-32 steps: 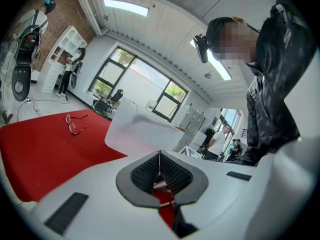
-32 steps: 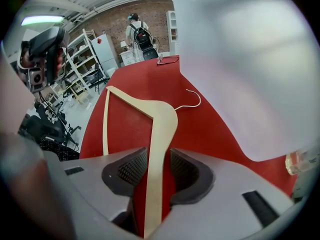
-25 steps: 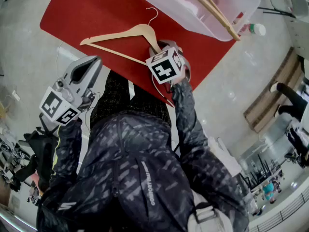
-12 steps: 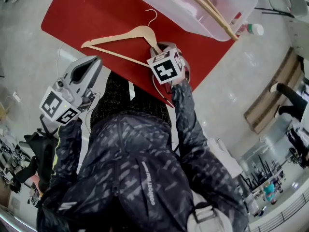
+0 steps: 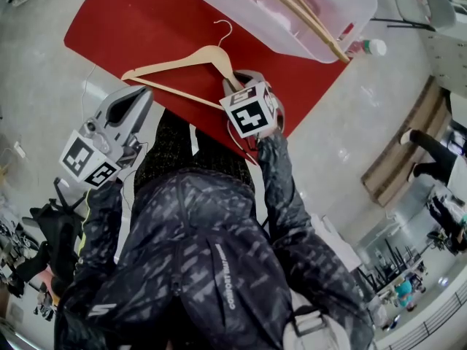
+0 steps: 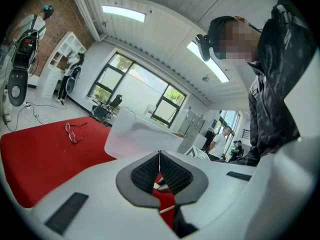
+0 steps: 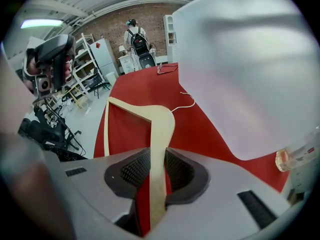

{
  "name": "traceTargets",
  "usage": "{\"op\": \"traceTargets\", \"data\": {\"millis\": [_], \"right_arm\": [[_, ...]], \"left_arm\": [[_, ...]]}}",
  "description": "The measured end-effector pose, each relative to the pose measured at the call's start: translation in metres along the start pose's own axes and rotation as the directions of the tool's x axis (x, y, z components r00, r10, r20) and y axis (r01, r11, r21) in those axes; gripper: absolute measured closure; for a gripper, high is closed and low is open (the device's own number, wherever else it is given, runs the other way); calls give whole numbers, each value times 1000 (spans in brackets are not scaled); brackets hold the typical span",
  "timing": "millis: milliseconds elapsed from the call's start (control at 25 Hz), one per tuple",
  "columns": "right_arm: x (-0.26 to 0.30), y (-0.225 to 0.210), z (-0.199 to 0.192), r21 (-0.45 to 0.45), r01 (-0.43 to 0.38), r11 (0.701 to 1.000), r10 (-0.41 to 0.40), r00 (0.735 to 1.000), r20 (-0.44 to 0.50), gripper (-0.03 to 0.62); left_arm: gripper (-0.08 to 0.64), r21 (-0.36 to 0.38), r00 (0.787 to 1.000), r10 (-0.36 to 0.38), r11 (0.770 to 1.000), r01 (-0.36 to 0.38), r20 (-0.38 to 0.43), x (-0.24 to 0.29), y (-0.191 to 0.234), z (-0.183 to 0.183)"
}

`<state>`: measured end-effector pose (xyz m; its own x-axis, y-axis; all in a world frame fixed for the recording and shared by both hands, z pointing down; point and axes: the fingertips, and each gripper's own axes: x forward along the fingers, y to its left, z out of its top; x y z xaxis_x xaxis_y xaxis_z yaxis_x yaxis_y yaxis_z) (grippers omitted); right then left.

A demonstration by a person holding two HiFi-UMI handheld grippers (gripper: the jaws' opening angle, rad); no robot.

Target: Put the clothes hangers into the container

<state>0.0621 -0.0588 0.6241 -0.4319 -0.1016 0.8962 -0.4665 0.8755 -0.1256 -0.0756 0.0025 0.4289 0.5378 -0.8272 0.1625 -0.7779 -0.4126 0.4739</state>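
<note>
A wooden clothes hanger (image 5: 182,58) lies over the red mat (image 5: 146,20), its metal hook pointing toward the clear plastic container (image 5: 241,9). My right gripper (image 5: 237,79) points steeply down. Its jaws have just been closing and are now shut on one arm of the hanger (image 7: 162,124), which runs straight between the pads (image 7: 134,168). Two wooden hangers (image 5: 306,17) rest inside the container. My left gripper (image 5: 135,100) is held off the mat's near edge, shut with nothing in it (image 6: 160,156).
A pair of glasses (image 6: 74,131) lies on the mat's far side. A bottle with a white cap (image 5: 368,47) stands on the floor by the container's right end. The container's wall (image 7: 240,74) rises just right of the held hanger. People stand in the background.
My right gripper has risen a little with the hanger arm between its pads. The left gripper has stayed where it was.
</note>
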Motion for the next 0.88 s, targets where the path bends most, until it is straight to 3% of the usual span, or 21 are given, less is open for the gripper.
{"op": "traceTargets", "data": {"millis": [440,880], "right_arm": [[-44,23,20,-51,-14,999,16,998,52,492],[-75,27,37,5,-46,999,45,988,147,494]], "left_arm": [[548,29,999,4,1000,-5,34,-10,-15,12],[548,55,998,14,998,-17,67,-22,-28,21]]}}
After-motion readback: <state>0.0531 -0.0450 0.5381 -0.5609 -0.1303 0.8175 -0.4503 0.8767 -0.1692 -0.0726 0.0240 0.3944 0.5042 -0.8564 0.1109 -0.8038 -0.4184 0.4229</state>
